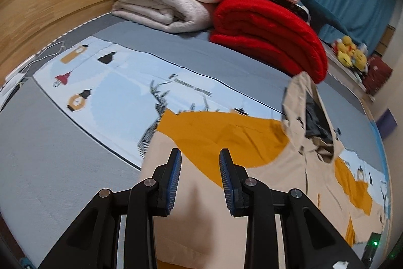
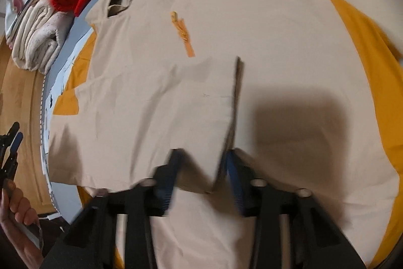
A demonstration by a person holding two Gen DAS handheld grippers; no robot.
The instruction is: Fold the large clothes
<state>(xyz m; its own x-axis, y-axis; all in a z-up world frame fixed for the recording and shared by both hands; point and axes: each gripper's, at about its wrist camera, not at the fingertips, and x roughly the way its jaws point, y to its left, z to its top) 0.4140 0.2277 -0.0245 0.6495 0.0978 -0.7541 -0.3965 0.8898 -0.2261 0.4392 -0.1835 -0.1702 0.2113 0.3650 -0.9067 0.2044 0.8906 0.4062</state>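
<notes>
Beige-and-mustard hooded jacket (image 2: 201, 47) lay spread flat on printed bedsheet (image 1: 113, 82), hood (image 1: 309, 112) toward red folded blanket (image 1: 267, 34). Left gripper (image 1: 200, 180) hovered above beige panel, jaws parted, nothing between them. Right gripper (image 2: 201, 178) blurred over hem beside centre placket edge (image 2: 236, 92); jaws apart, no cloth pinched as far as visible. Fabric looked thin, light, limp, likely slippery; would sag and crease. Best hold judged: hem corners or sleeve edge, pinching single layer.

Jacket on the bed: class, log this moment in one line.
jacket: flat on bed | left tongs: open, empty | right tongs: open, over hem
</notes>
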